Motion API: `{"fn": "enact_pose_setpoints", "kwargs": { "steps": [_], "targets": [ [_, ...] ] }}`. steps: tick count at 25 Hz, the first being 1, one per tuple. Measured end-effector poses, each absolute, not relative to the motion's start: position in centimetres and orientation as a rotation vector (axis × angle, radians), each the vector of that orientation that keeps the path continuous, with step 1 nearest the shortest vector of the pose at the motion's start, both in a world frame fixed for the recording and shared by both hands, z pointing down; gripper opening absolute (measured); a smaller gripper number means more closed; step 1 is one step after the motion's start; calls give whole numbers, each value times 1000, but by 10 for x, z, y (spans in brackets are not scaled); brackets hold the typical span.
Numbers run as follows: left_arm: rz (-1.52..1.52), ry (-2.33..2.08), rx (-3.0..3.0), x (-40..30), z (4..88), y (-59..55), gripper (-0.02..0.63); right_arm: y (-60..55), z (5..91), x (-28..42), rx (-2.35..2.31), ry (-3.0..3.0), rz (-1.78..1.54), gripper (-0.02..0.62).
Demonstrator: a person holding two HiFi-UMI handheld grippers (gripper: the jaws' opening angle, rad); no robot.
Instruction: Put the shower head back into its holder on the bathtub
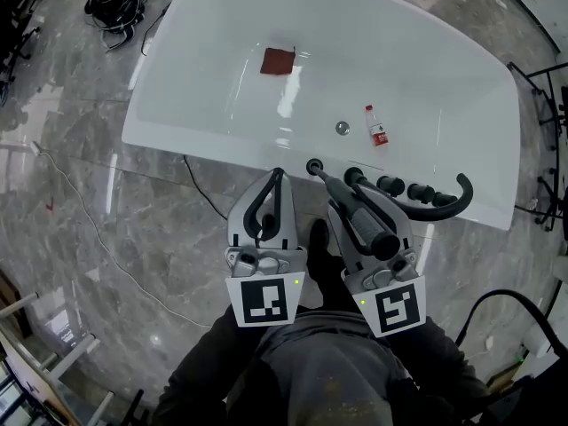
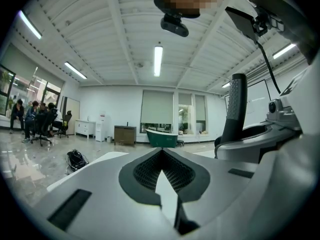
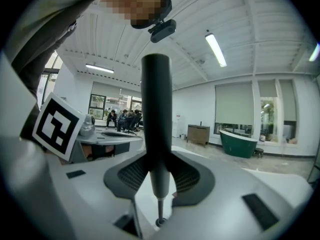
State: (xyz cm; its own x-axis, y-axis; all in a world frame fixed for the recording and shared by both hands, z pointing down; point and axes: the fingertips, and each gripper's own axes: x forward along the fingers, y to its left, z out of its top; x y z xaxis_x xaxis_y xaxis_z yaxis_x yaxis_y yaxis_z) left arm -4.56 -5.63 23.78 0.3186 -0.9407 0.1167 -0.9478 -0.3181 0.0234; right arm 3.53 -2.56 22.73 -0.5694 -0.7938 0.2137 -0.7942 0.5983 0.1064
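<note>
The dark shower head (image 1: 362, 222) lies along my right gripper (image 1: 346, 193), which is shut on its handle. Its thin lower end points at the round dark holder (image 1: 314, 166) on the near rim of the white bathtub (image 1: 204, 78). In the right gripper view the shower head (image 3: 156, 119) stands between the jaws of the right gripper (image 3: 157, 171), its tip just above the holder (image 3: 160, 222). My left gripper (image 1: 278, 176) hovers beside it to the left, shut and empty. The left gripper view shows the left gripper (image 2: 161, 156) closed, with the shower head (image 2: 236, 109) to its right.
Dark knobs (image 1: 390, 185) and a curved spout (image 1: 454, 200) line the tub rim right of the holder. Inside the tub lie a red cloth (image 1: 277, 61), a small bottle (image 1: 376, 126) and the drain (image 1: 342, 128). Cables (image 1: 115, 7) trail over the marble floor.
</note>
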Motion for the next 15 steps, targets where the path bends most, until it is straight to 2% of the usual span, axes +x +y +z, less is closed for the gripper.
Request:
{"fn": "enact_pose_setpoints", "kwargs": {
  "steps": [15],
  "targets": [
    [116, -1811, 2456, -51, 277, -75, 3, -41, 269, 35, 1305, -2568, 4, 141]
  ]
}}
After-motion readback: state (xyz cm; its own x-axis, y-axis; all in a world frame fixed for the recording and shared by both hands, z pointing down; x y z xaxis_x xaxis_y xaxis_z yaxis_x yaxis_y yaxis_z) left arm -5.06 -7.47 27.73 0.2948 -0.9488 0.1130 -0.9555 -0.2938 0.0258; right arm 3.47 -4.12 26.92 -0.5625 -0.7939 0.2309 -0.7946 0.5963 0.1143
